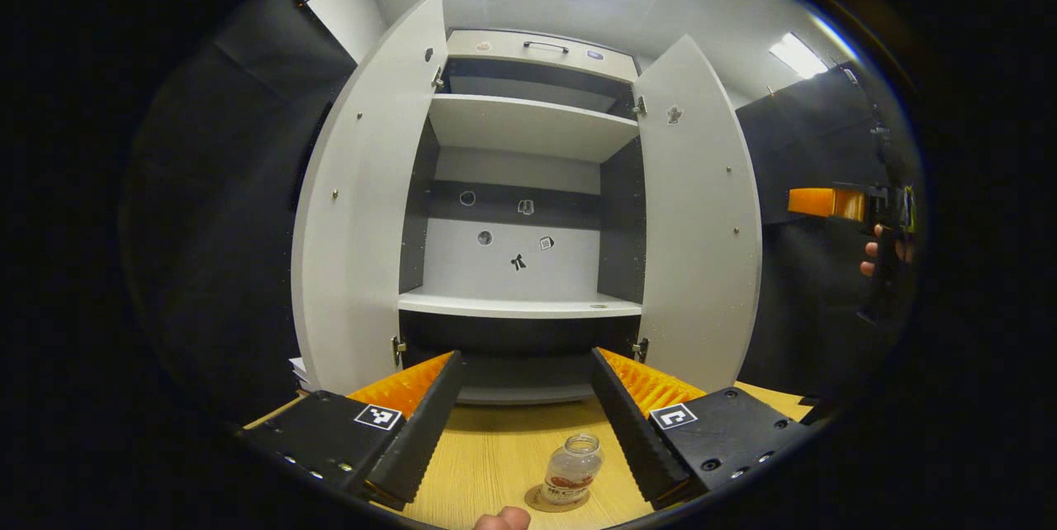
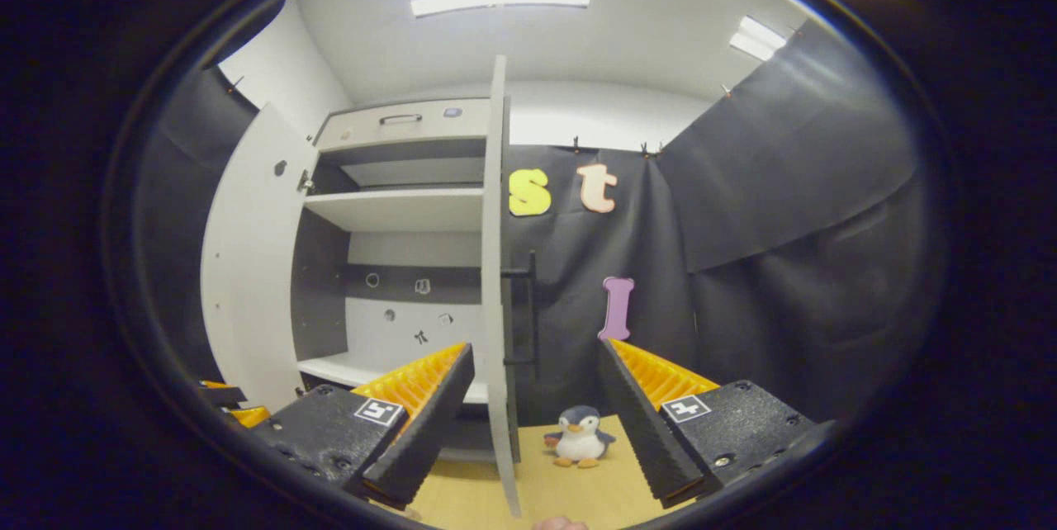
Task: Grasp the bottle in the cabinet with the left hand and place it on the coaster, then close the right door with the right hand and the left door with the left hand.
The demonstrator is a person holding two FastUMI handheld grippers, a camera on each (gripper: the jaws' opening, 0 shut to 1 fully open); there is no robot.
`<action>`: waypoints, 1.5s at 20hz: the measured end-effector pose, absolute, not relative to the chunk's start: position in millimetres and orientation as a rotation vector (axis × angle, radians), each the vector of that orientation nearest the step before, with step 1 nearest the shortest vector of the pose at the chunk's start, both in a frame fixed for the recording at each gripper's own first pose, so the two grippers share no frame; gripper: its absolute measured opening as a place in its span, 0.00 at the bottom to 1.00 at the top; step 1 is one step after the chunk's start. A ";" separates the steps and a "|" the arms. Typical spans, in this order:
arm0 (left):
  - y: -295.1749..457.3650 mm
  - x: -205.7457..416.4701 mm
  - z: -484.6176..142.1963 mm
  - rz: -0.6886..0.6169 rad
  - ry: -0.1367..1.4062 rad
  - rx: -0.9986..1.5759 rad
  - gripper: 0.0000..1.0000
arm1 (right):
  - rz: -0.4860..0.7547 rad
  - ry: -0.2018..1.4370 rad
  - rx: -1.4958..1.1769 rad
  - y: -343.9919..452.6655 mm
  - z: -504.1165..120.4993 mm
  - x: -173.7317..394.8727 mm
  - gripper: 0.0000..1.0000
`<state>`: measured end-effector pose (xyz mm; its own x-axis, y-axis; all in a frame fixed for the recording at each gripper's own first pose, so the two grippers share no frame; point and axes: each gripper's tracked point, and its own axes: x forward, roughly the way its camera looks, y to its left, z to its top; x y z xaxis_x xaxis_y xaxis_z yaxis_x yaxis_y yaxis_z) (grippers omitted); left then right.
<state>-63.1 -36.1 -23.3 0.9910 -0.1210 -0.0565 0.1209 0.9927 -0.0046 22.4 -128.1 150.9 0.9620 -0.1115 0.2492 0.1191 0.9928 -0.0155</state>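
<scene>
In the left gripper view a small clear bottle stands upright on a round coaster on the wooden table. My left gripper is open above the table, the bottle just inside its right finger, untouched. The grey cabinet has both doors open: the left door and the right door. At the far right a hand holds the right gripper. In the right gripper view my right gripper is open, with the edge of the right door and its handle between its fingers.
A small penguin toy sits on the table just right of the right door. The cabinet shelves are bare. Black cloth walls surround the cabinet. A fingertip shows at the bottom edge of the left gripper view.
</scene>
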 end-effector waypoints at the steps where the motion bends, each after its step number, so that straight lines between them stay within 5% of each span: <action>1: -36.0 -64.1 -22.9 -0.118 0.058 -0.009 0.96 | -0.128 -0.263 -0.056 -141.4 158.5 33.3 0.98; 13: -11.6 -65.3 -32.3 -0.032 0.095 -0.018 0.93 | -0.138 -0.147 -0.041 -182.4 149.0 118.7 0.97; 15: -8.4 -65.2 -34.2 -0.026 0.095 -0.024 0.93 | -0.115 -0.151 -0.054 -171.9 151.3 118.8 0.92; 30: 17.2 -81.7 -28.3 0.008 0.082 0.024 0.93 | 0.142 -0.117 0.004 -15.8 131.7 154.1 0.95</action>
